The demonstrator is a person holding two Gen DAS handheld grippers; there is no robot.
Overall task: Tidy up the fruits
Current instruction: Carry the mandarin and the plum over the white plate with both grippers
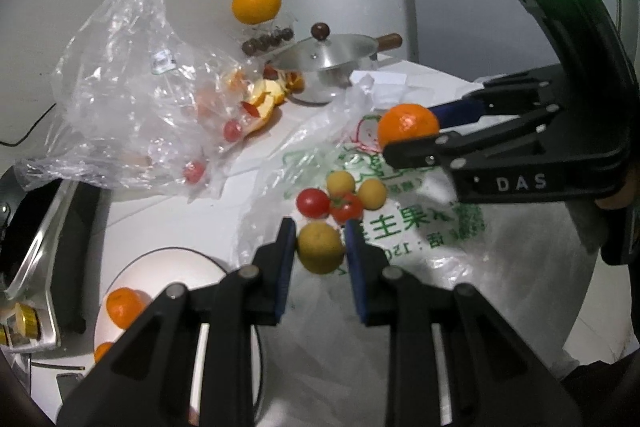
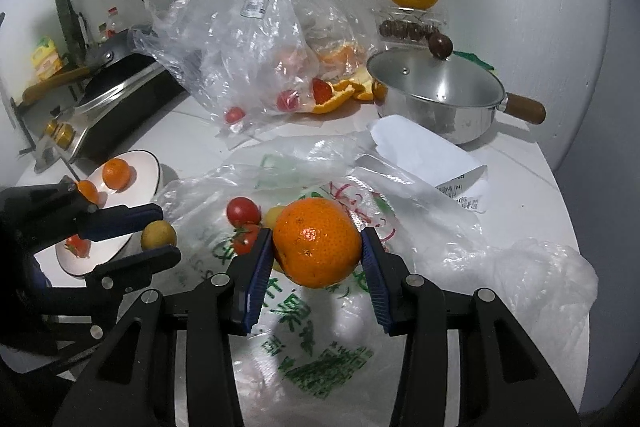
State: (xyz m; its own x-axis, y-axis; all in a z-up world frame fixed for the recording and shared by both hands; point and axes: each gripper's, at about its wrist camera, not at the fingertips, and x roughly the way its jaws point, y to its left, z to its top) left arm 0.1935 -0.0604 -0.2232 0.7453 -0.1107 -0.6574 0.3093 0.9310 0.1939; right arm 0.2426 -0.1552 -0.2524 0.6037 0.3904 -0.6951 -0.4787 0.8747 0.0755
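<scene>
Right wrist view | my right claw (image 2: 317, 247) grips the orange (image 2: 316, 242) above the printed bag (image 2: 320, 347) | my left claw (image 2: 158, 233) pinches a small yellow fruit (image 2: 158, 235) | plate (image 2: 150, 163) lies left, nearer my left claw; judged: it goes first.

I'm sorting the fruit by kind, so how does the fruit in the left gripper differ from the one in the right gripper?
The small yellow fruit in the left gripper is dull yellow-green; the tangerine in the right gripper is bright orange. The yellow fruit looks clearly smaller than the tangerine, and its jaws stand narrower. The tangerine's skin is visibly pitted; the yellow fruit's looks smoother. Both are round, clamped between blue pads and held above the printed plastic bag.
</scene>
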